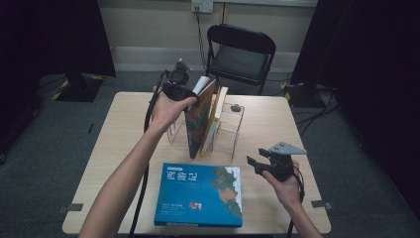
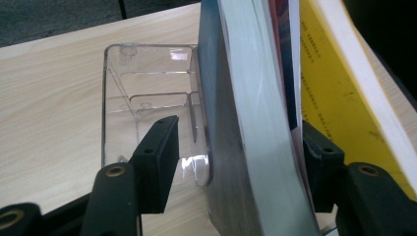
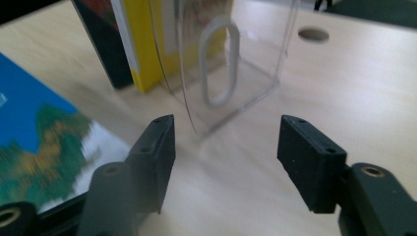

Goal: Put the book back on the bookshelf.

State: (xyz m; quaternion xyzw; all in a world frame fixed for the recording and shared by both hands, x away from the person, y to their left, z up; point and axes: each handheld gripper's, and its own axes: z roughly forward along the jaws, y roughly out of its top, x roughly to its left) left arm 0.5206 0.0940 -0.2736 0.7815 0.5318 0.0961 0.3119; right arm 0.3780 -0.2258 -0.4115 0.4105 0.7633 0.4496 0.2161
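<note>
A thick book with a dark cover stands tilted in a clear plastic rack, with a yellow book leaning beside it. My left gripper is at the top of the dark book. In the left gripper view its jaws straddle the dark book; the left pad stands apart from the cover, so the gripper is open. A blue picture book lies flat at the table's front. My right gripper hovers open to its right, with nothing between its fingers, facing the rack.
The wooden table has a cable hole behind the rack. A black folding chair stands beyond the far edge. The rack's left compartment holds nothing. Cables trail from both grippers.
</note>
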